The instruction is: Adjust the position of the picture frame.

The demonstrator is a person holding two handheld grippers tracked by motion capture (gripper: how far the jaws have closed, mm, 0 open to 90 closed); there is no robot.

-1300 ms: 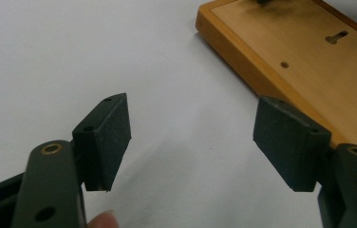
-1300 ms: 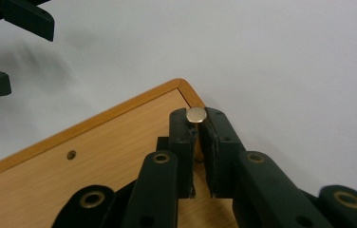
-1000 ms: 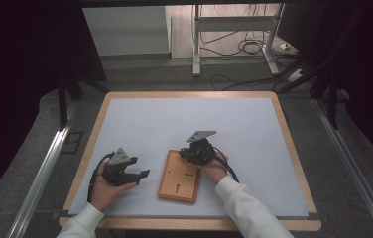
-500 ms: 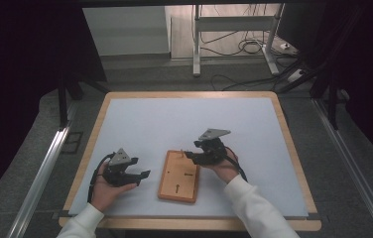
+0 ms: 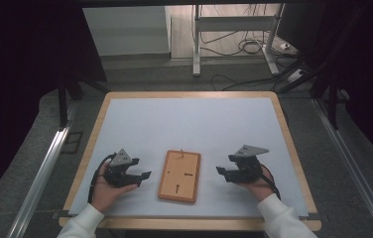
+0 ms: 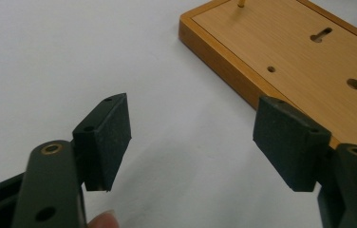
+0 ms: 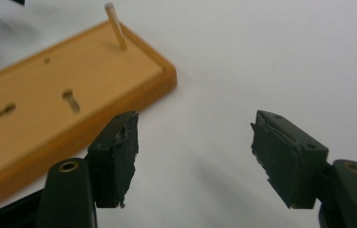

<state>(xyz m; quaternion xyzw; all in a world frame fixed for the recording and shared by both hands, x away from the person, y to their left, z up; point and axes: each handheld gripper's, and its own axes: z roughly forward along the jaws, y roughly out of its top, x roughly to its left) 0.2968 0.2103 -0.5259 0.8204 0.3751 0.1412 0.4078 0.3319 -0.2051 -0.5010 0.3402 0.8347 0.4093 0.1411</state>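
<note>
Now the right gripper (image 5: 229, 172) has let go: its jaws have just been opening, nothing between them, and it has pulled away right of the board (image 5: 179, 176). So the peg (image 5: 180, 151) looks planted, upright at the board's far end. Board lies long axis fore-aft, between both grippers; left gripper (image 5: 142, 174) wide open, empty.

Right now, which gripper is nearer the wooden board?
Left. The left gripper sits close beside the wooden board; the right gripper sits slightly farther off, jaws open.
</note>
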